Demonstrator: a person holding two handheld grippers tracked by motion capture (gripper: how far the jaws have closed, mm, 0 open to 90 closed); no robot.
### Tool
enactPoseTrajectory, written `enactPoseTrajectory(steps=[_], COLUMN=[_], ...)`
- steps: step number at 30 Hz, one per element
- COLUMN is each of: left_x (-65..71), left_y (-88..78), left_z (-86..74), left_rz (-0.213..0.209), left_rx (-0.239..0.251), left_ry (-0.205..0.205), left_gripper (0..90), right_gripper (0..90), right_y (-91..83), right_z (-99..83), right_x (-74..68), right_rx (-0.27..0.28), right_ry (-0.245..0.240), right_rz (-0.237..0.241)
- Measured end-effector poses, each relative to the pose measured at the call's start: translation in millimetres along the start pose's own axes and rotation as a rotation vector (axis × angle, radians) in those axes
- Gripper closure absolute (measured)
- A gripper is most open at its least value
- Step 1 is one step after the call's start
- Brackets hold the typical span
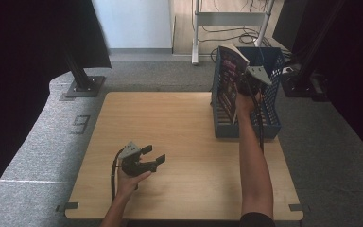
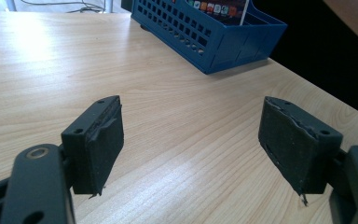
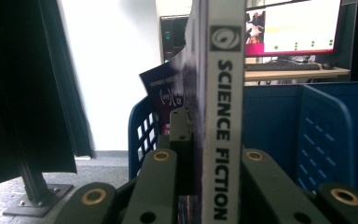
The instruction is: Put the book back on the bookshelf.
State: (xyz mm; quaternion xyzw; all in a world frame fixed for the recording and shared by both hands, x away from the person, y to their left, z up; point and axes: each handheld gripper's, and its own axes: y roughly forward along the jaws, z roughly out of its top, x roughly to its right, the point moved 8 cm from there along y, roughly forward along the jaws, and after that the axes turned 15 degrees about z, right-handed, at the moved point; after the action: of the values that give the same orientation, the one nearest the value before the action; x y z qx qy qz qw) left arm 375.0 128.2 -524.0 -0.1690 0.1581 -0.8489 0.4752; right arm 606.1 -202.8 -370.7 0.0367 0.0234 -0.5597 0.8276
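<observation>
A book (image 1: pixel 229 80) with a dark cover stands upright, partly inside the blue slotted basket (image 1: pixel 270 120) at the table's far right. Its white spine (image 3: pixel 221 116) reads SCIENCE FICTION in the right gripper view. My right gripper (image 1: pixel 246 85) is shut on the book, with a jaw on either side of the spine. My left gripper (image 1: pixel 154 154) rests low over the wooden table (image 1: pixel 170 137) near the front left. Its black pads (image 2: pixel 98 140) stand wide apart with bare wood between them.
The blue basket (image 2: pixel 214 39) lies ahead and to the right of the left gripper. A black post on a base plate (image 1: pixel 82 82) stands beyond the table's far left corner. Grey carpet surrounds the table, and a desk with a monitor (image 3: pixel 293 28) is behind the basket.
</observation>
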Motion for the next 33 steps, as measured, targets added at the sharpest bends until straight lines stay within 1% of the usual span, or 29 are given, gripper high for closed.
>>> enactPoseTrajectory(steps=[3, 6, 7, 9, 10, 11, 14, 20, 23, 28, 32, 33], left_x=[-0.1, -0.9, -1.1, -1.0, -0.9, -1.0, -1.2, -2.2, -1.0, 1.6, 4.0, 4.5], left_y=[-0.1, -0.2, 0.1, 0.9, 1.1, 1.5, 2.1, 0.1, -2.0, -4.1, -5.8, -5.8], left_z=[-0.2, -0.3, -0.6, -1.5, -2.0, -2.4, -2.4, -0.8, 0.6, 2.2, 4.0, 3.9], left_rz=[-0.001, -0.002, -0.002, -0.003, -0.003, -0.004, -0.003, -0.001, -0.005, -0.010, -0.013, -0.014], left_rx=[0.000, -0.002, -0.004, -0.007, -0.008, -0.010, -0.009, -0.004, 0.001, 0.008, 0.015, 0.014], left_ry=[0.001, -0.001, -0.001, -0.005, -0.007, -0.006, -0.007, -0.008, -0.009, -0.004, 0.001, 0.004], left_gripper=[22.0, 22.0, 22.0, 22.0, 22.0, 22.1, 22.1, 22.1, 22.1, 22.1, 22.1, 22.4], right_gripper=[81.4, 81.4, 81.3, 81.3, 81.3, 81.3, 81.2, 80.5, 80.1, 78.7, 74.8, 73.9], right_y=[6.8, 12.3, 13.2, 14.6, 14.6, 14.1, 10.6, -0.9, -5.7, -10.0, -10.9, -10.7], right_z=[-9.8, -22.6, -26.6, -32.8, -34.5, -35.7, -36.6, -38.6, -39.9, -43.4, -46.6, -48.4], right_x=[-5.6, -9.0, -10.1, -14.8, -16.9, -18.4, -20.6, -25.7, -28.8, -30.2, -31.5, -31.5], right_rx=[-0.023, -0.042, -0.049, -0.059, -0.058, -0.062, -0.067, -0.099, -0.123, -0.173, -0.211, -0.225], right_ry=[-0.026, -0.027, -0.030, -0.036, -0.047, -0.052, -0.046, -0.035, -0.044, -0.043, -0.053, -0.055], right_rz=[0.000, 0.002, -0.007, 0.002, 0.005, 0.007, 0.016, 0.021, 0.030, 0.040, 0.042, 0.035])
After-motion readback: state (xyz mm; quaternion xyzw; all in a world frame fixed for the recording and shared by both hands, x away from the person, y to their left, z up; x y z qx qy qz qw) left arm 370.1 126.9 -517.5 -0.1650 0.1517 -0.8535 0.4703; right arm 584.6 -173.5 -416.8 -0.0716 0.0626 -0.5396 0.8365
